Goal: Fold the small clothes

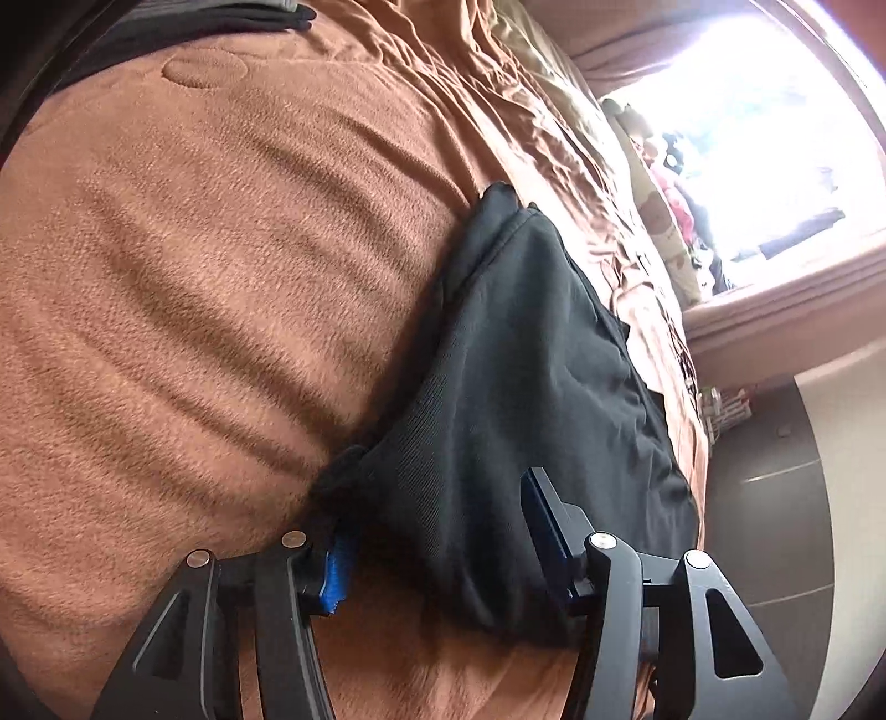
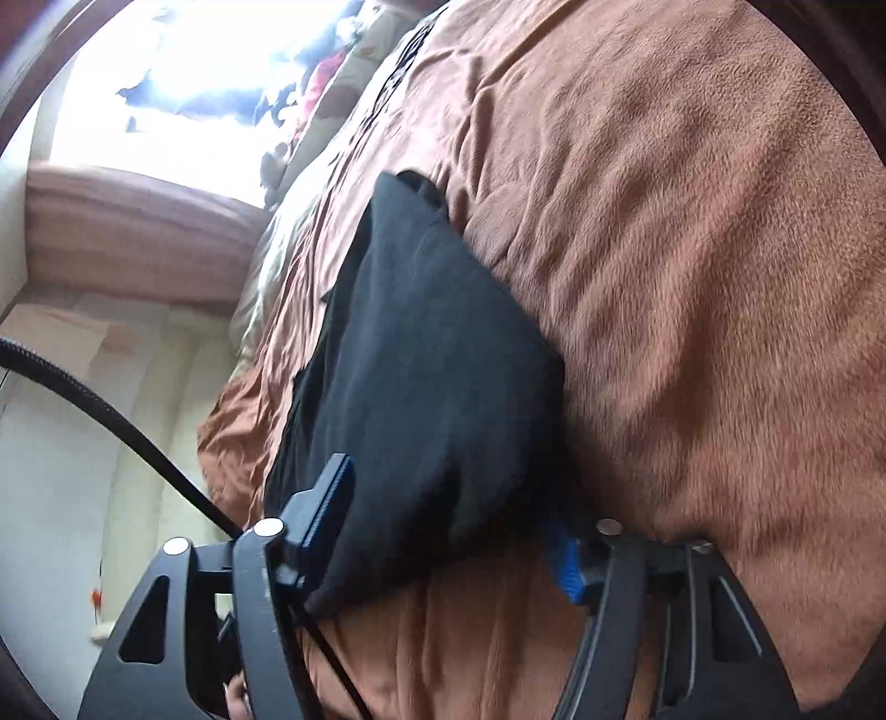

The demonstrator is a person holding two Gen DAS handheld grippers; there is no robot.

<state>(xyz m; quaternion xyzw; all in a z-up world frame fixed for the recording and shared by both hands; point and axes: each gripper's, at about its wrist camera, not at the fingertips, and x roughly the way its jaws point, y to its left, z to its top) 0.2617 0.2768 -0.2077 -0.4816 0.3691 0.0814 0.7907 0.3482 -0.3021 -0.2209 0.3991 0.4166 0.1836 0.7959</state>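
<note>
A black garment (image 1: 515,343) lies in a folded, flattened wedge on a brown fleece blanket (image 1: 210,266). My left gripper (image 1: 443,545) is open, and its blue-padded fingers (image 1: 338,565) straddle the garment's near end. In the right wrist view the same black garment (image 2: 426,343) stretches away from the camera. My right gripper (image 2: 448,531) is open too, with one finger on each side of the cloth's near edge. Both views are rolled sideways. The garment's near hem is hidden behind the finger mounts.
The blanket covers a bed with rumpled brown sheets (image 1: 498,111). Pillows and soft toys (image 1: 675,210) sit below a bright window (image 1: 764,127). Dark floor tiles (image 1: 775,498) lie past the bed edge. Another dark cloth (image 1: 183,27) lies far off. A black cable (image 2: 111,415) crosses the right wrist view.
</note>
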